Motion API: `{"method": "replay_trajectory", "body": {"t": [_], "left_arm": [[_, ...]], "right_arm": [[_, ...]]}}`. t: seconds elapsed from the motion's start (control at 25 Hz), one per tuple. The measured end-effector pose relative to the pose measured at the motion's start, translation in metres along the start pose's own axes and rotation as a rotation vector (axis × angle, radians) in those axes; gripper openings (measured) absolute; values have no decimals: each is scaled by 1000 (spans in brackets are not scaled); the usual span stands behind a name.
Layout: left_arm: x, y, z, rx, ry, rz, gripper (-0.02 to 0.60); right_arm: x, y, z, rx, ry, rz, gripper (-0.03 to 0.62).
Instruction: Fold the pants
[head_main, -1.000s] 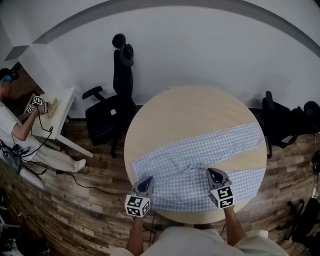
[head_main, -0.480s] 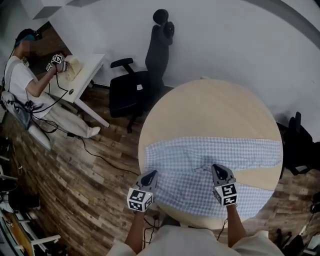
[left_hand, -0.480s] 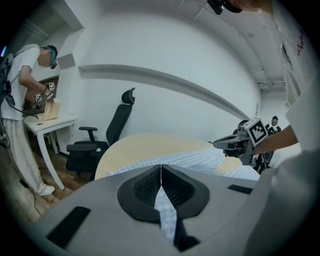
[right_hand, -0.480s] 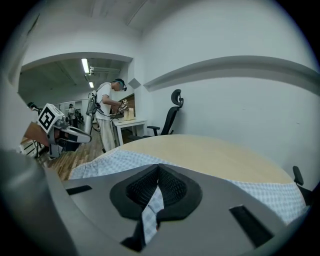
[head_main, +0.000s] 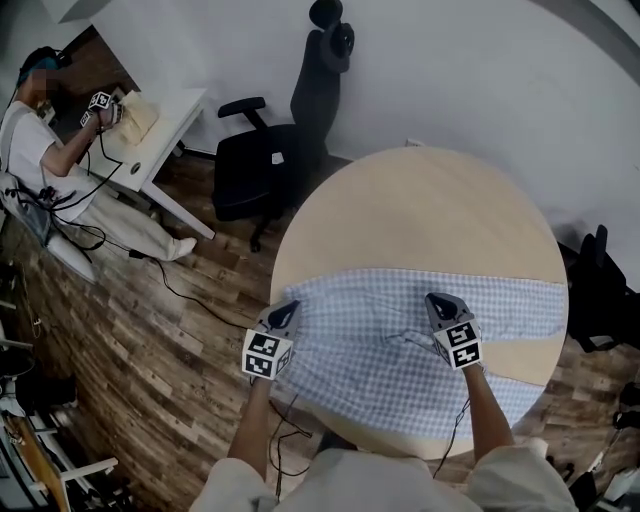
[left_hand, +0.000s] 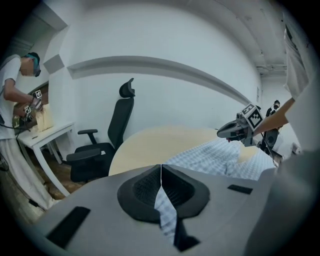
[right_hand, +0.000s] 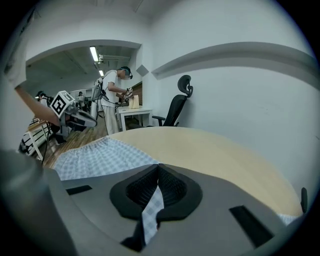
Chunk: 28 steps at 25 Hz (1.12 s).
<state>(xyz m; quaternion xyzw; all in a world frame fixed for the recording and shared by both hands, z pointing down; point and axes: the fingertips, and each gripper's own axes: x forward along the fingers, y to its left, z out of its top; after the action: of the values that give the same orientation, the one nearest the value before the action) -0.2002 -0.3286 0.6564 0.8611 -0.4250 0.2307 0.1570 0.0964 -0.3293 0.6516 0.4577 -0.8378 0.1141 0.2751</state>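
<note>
Blue-and-white checked pants (head_main: 380, 350) lie spread across the round wooden table (head_main: 420, 210). My left gripper (head_main: 287, 310) is at the pants' left edge, near the table's left rim. It is shut, and a strip of checked cloth (left_hand: 164, 202) is pinched between its jaws. My right gripper (head_main: 440, 300) is over the middle of the pants, likewise shut on a fold of checked cloth (right_hand: 151, 210). The left gripper view shows the right gripper (left_hand: 222, 132) above the fabric. The right gripper view shows the left gripper (right_hand: 92, 120) beyond the pants (right_hand: 100, 157).
A black office chair (head_main: 270, 165) stands just past the table's far-left side. A person works at a white desk (head_main: 150, 130) at the upper left. Another dark chair (head_main: 600, 290) is at the right edge. Cables run over the wooden floor (head_main: 150, 350).
Both grippers have moved away from me over the table, carrying the pinched cloth. The left one now sits at the pants' left edge. The head view has swung left.
</note>
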Motion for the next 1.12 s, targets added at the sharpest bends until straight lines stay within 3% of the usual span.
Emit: {"method": "replay_trajectory", "body": {"t": [0.12,0.2,0.32,0.48,0.6,0.76,0.8,0.84,0.88,0.96,1.12], "left_arm": [[22,20,1,34,50,-19,32],[34,25,-3,106,113,-48,32],[48,25,-17,315,243,-107,32],[61,29,-49,660,467,-195,32],[66,39,-62,828,582,-220,32],[72,46,-68,826,668,-297,34],[72,47,-69,822,684,-313,35],[72,48,-71,816,697,-325,35],[72,50,-73,802,710,-336,47],[74,53,-76,761,738,-359,139],[79,53,-83,735,779,-399,148]], "right_arm": [[31,-10,0,-33,48,39,29],[50,-12,-4,-110,110,81,28],[73,-12,-13,-350,225,148,29],[95,-8,-36,-719,381,251,28],[103,-6,-42,-868,446,333,29],[114,-11,-44,-798,522,411,49],[115,-11,-47,-775,541,431,136],[117,-12,-49,-756,555,447,145],[118,-14,-51,-735,563,457,144],[122,-18,-51,-683,572,475,144],[125,-23,-53,-567,587,542,136]]}}
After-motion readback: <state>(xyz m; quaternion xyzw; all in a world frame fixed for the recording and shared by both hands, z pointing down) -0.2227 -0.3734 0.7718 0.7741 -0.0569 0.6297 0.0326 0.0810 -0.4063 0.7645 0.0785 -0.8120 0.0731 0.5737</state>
